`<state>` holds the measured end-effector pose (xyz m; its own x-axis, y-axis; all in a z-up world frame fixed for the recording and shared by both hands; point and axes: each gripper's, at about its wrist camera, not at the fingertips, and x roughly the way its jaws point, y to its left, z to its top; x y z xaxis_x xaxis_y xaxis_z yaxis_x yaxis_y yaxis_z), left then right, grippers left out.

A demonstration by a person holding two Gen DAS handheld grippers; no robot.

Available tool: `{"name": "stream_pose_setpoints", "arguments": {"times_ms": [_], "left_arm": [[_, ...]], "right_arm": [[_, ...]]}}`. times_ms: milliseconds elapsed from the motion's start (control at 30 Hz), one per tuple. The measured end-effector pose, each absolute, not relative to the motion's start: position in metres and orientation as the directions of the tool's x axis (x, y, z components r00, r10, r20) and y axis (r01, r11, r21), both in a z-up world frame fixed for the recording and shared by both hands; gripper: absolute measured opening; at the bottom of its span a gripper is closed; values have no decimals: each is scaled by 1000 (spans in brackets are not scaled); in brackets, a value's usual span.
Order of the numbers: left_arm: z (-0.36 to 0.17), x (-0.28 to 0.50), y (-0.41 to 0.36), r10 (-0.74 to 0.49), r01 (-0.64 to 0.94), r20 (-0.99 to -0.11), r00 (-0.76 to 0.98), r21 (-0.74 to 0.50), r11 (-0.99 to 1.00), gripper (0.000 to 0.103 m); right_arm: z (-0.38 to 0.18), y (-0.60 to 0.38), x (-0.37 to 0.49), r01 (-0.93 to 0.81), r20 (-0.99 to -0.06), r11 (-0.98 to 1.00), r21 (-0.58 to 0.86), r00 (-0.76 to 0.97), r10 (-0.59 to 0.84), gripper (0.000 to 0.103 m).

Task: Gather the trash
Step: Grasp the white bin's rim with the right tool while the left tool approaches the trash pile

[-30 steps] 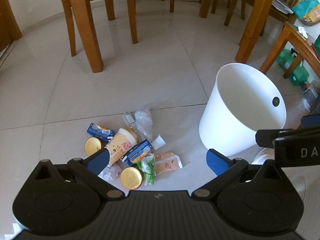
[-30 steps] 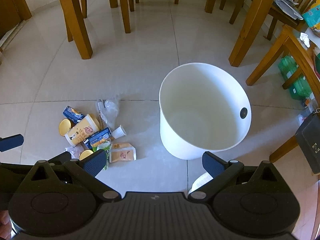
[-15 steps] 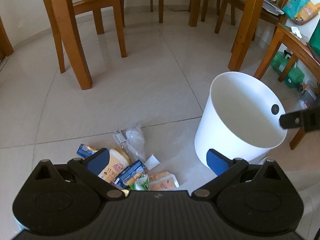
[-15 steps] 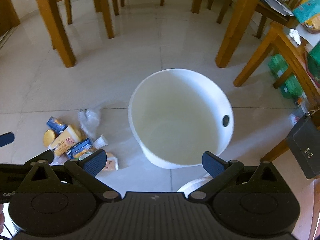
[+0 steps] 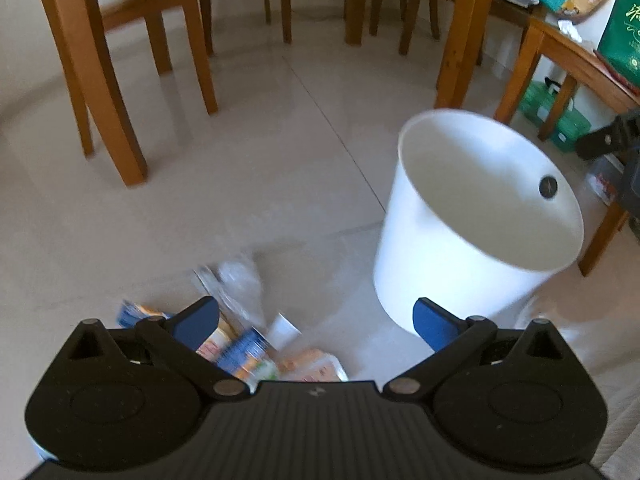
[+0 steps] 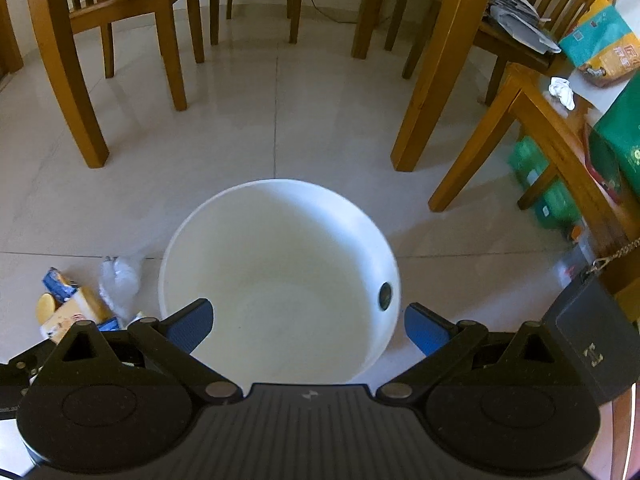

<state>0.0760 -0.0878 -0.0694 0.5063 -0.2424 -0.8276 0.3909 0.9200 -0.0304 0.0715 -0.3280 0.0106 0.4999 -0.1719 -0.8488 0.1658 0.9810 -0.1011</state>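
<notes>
1 round white plastic bin (image 6: 280, 280) is standing upright on the pale tiled floor (image 6: 240, 120), with 1 loose pile of litter lying just beside it.

The right gripper (image 6: 308, 326) is hovering above the bin's open mouth, its 2 blue-padded jaws standing wide apart and gripping nothing; nothing is showing inside the bin. The left gripper (image 5: 316, 322) is hanging over the pile, its 2 jaws likewise apart and unloaded. In the pile, 1 crumpled clear plastic bag (image 6: 120, 280), 1 blue snack packet (image 6: 60, 282), 1 round yellow lid (image 6: 46, 307) and 1 yellow printed cup (image 6: 74, 314) are showing in the right view; the left view is blurring the remainder, so a full count cannot be given. Brown wooden chair legs (image 6: 86, 120) are standing behind.
</notes>
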Motion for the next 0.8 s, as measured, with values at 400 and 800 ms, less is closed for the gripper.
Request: {"name": "stream_pose_setpoints", "arguments": {"times_ms": [400,800], "left_arm": [[-125,56,-93,-197,427,-823,532,60,902,102],[-166,44,-80,-187,396,-861,474,18,918,102]], "right_arm": [[-45,-396,92,244,-873,968,-55,459,-165,103],[-103,-434,118,289,-898,953,-90,391,-204,67]]}}
